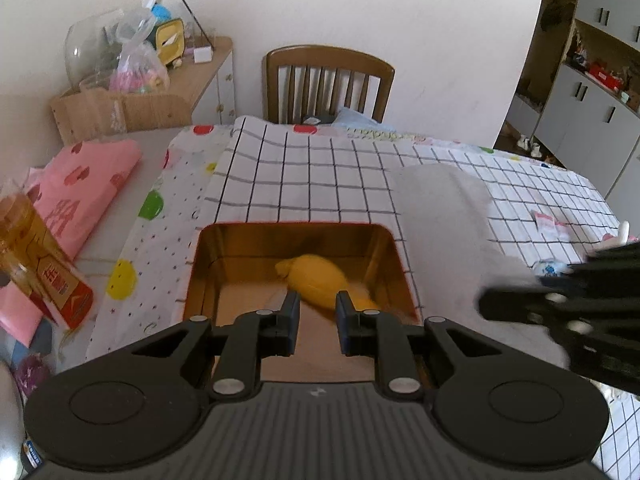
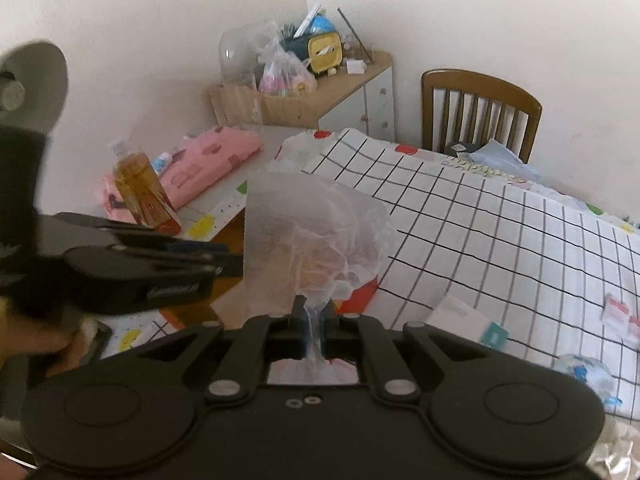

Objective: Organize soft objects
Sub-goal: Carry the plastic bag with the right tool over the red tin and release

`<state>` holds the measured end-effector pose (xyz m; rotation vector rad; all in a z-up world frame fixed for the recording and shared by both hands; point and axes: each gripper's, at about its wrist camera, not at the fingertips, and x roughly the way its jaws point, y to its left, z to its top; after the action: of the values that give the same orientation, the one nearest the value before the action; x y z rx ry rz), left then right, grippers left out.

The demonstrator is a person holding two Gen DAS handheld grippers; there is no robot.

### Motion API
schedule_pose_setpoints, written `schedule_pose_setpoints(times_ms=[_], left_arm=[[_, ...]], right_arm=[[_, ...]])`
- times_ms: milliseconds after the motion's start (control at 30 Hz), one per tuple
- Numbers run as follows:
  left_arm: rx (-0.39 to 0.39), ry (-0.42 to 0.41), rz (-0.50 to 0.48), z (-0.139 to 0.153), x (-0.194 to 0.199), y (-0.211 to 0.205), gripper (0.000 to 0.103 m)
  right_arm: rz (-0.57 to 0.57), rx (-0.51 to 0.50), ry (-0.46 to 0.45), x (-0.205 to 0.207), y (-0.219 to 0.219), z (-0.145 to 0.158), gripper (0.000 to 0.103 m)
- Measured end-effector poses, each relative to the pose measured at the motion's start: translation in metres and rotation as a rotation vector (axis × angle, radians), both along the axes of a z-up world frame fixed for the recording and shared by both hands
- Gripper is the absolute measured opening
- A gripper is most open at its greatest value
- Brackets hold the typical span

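Note:
An open gold tin box [image 1: 296, 227] stands on the checked tablecloth [image 1: 320, 176], and a yellow soft object [image 1: 316, 278] lies inside it. My left gripper [image 1: 318, 308] hovers over the box's near side, jaws a little apart with nothing between them. The yellow object lies just beyond its fingertips. My right gripper [image 2: 316, 320] is shut on the twisted neck of a translucent white plastic bag [image 2: 320, 232]. That bag [image 1: 440, 216] hangs blurred beside the box's right edge. The left gripper [image 2: 224, 264] reaches in from the left in the right wrist view.
A bottle of amber liquid [image 1: 36, 256] and a folded pink cloth [image 1: 84, 184] lie left of the box. A wooden chair [image 1: 328, 80] and a cluttered cabinet [image 1: 200, 60] stand behind the table. Small packets [image 2: 620, 316], a white carton [image 2: 468, 320] and a crumpled wrapper [image 2: 584, 368] lie on the right.

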<state>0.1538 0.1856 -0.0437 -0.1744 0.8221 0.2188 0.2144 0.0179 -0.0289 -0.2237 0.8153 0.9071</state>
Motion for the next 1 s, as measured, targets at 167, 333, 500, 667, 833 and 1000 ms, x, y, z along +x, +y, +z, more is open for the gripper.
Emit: schedule_pose_setpoints(times_ms=[167,333,500,667,833,1000], left_arm=[[-0.015,0.019,0.015,-0.008,-0.007,0.014,0.019],[-0.031,0.030,0.025,-0.012,-0.011,0.028,0.019],[-0.038,0.040,0.032,-0.016,-0.015,0.039,0.019],[-0.051,0.041,0.038,-0.018,-0.017,0.047,0.019],[-0.053,0.043,0.032,-0.019,-0.019,0.050,0.019],[-0.050,0.045,0.018,-0.020,-0.020,0.051,0.020]], right_arm=[[0.007,-0.059,0.045,0.007,0.036,-0.024,0.005],[0.015,-0.092,0.064,0.011,0.062,-0.043,0.006],[0.028,-0.103,0.077,0.014,0.076,-0.054,0.007],[0.019,-0.122,0.084,0.021,0.085,-0.065,0.008],[0.027,-0.148,0.097,0.024,0.093,-0.077,0.010],[0.029,-0.173,0.092,0.025,0.097,-0.086,0.016]])
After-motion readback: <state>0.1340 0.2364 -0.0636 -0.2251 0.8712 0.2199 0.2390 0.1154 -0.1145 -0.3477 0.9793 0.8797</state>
